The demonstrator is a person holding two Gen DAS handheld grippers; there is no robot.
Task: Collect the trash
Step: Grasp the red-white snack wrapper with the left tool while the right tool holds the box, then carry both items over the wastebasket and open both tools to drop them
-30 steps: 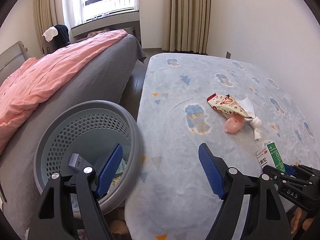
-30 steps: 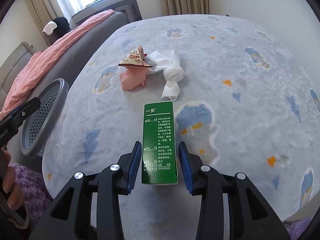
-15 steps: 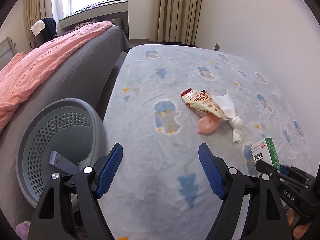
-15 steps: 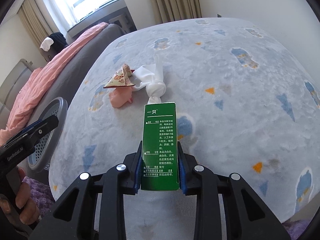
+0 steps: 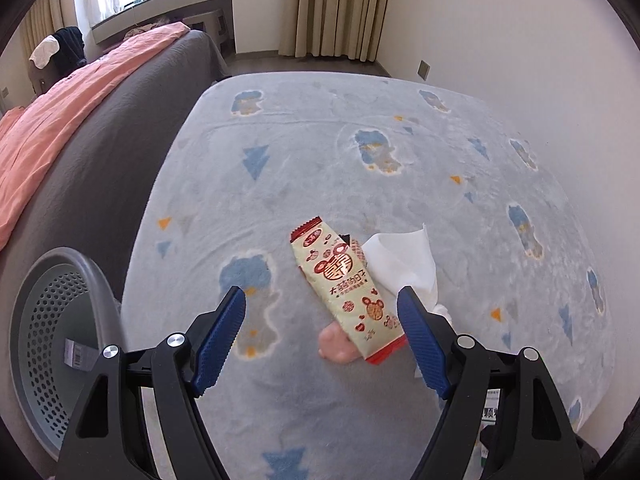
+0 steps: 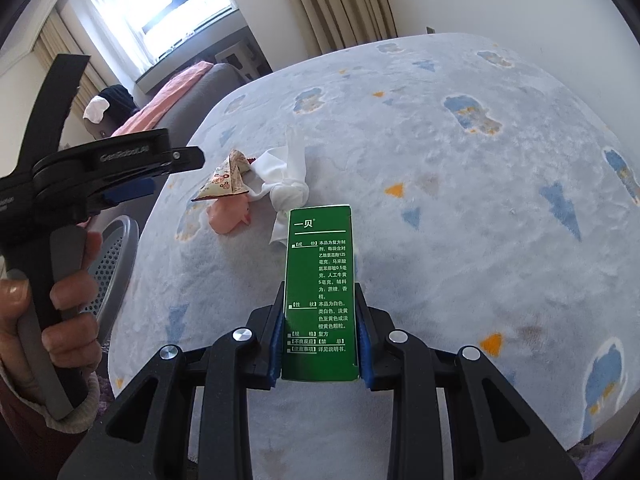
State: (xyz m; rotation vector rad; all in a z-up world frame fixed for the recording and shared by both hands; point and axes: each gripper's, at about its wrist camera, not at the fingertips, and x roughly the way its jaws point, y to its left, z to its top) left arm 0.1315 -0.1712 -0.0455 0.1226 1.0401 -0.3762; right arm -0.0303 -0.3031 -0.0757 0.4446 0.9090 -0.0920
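My right gripper is shut on a green medicine box, held just above the rug with its printed face up. A red and cream snack wrapper lies on the rug, draped over a pink toy, with a knotted white tissue on its right. My left gripper hangs open over them, the wrapper's near end between its blue pads without touching. In the right wrist view the wrapper, tissue and toy lie beyond the box, and a hand holds the left gripper at the left.
A grey perforated basket stands off the rug's left edge with some packaging inside. The pale blue patterned rug runs to a white wall on the right. A grey bed with a pink cover lies along the left.
My left gripper swung right, from over the basket to over the snack wrapper, still open. My right gripper closed on the green box and raised it a little.
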